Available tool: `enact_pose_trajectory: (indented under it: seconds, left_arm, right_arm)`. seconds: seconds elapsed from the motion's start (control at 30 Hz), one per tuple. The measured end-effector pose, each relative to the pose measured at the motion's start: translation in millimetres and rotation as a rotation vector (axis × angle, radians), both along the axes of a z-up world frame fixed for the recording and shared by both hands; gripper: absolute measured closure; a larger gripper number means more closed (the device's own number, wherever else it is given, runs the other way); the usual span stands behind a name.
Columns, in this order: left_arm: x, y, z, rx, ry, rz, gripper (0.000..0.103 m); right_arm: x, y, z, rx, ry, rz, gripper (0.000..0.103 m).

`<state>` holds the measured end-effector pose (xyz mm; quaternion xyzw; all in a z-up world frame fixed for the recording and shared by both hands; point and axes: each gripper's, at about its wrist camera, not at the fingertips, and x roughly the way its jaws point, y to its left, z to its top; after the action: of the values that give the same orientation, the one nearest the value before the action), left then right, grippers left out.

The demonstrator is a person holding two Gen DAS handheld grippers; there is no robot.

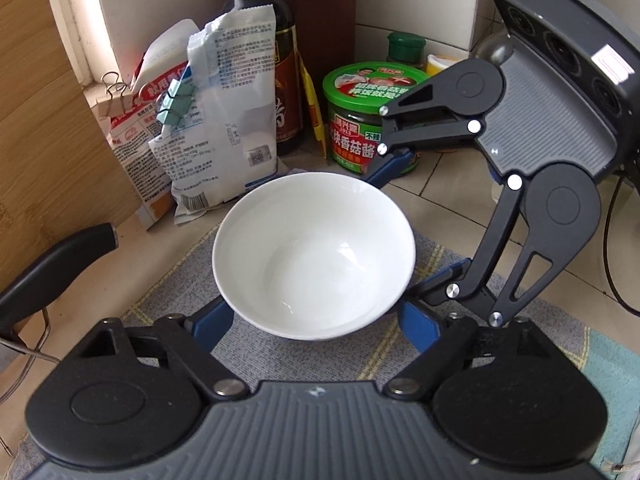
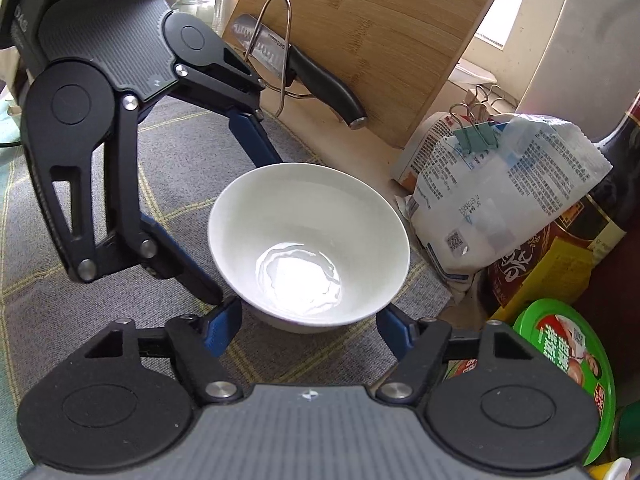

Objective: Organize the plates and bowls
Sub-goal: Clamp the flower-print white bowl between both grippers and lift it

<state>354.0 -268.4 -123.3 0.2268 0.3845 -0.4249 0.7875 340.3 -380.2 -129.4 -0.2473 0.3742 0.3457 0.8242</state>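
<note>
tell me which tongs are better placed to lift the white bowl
Left, narrowly. Both tongs are open and straddle the white bowl, but the left tongs have bare mat on each side, while the right tongs' far finger is squeezed between bowl and green jar.

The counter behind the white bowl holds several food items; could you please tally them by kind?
Clipped bags: 2, white-blue and red-white
Dark sauce bottle: 1
Green-lidded sauce jar: 1
Small green-capped jar: 1
Small yellow-lidded container: 1
Total: 6
</note>
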Motion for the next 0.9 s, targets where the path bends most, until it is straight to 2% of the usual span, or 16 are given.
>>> enact_pose_trajectory:
  seconds: [0.07, 0.43, 0.5, 0.63, 0.9]
  left_arm:
    - [1.1, 2.1, 1.0, -0.004, 0.005, 0.008, 0.02]
    - [-5.1, 6.2, 2.5, 0.001, 0.011, -0.031, 0.022]
    - [-1.6, 7.3, 0.8, -0.001, 0.01, -0.03, 0.018]
    - [1.1, 8.2, -0.6, -0.014, 0.018, -0.047, 0.017]
    - [1.7, 6.7, 1.2, -0.002, -0.021, -0.079, 0.016]
  right_arm:
    - [-1.3, 1.1, 0.0, -0.007, -0.005, 0.001, 0.027]
    - [-4.6, 2.1, 1.4, -0.017, 0.015, 0.027, 0.026]
    - [-3.4, 2.0, 1.1, -0.018, 0.017, 0.03, 0.024]
    - [0.5, 0.5, -0.7, -0.015, 0.023, 0.033, 0.02]
    - [0.9, 3.2, 0.8, -0.027, 0.002, 0.049, 0.02]
